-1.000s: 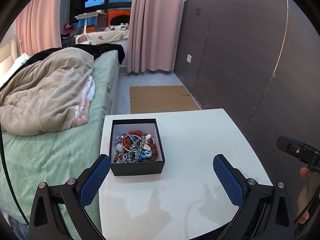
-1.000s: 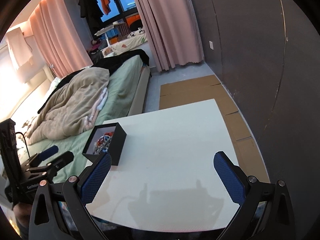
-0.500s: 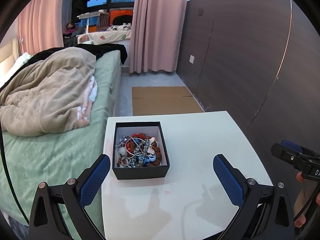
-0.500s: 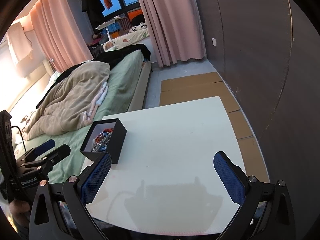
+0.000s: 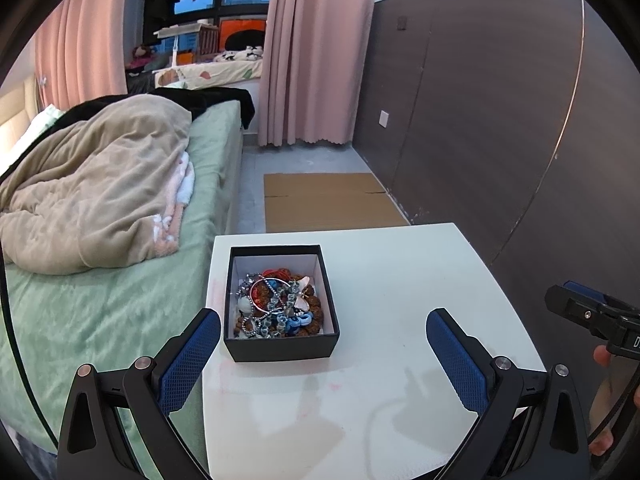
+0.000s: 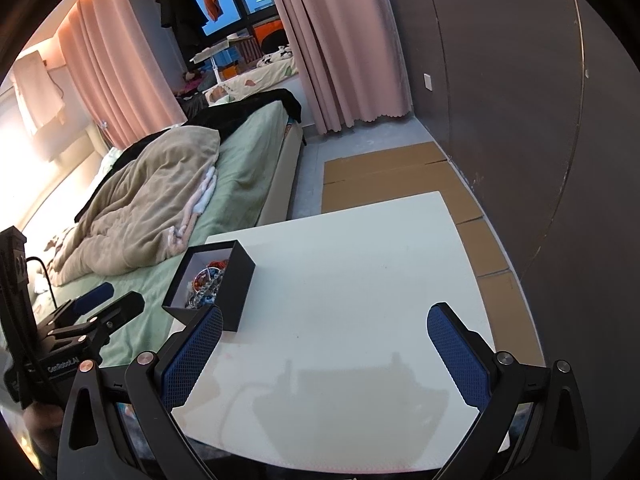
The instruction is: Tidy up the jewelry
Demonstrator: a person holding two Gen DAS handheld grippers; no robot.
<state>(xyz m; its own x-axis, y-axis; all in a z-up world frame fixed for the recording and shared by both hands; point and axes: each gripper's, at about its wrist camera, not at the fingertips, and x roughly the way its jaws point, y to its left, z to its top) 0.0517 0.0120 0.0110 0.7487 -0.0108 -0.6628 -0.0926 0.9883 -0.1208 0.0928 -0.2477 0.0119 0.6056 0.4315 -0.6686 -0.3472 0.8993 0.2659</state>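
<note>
A white worktop (image 5: 400, 300) beside a bed (image 5: 120, 300) is seen — the jewelry box (image 5: 280, 344) lies just ahead, between the spread, empty jaws of the left gripper (image 5: 322, 354). One piece should be singled out — tangles avoided. The right gripper (image 6: 324, 354) is likewise held agape.

Bedroom: bed (image 5: 120, 300), curtains (image 5: 316, 52)

A black box (image 5: 280, 344) of tangled jewelry (image 5: 276, 304) sits near the table's (image 5: 400, 280) left edge, between the wide-spread left gripper (image 5: 322, 354) fingers.
</note>
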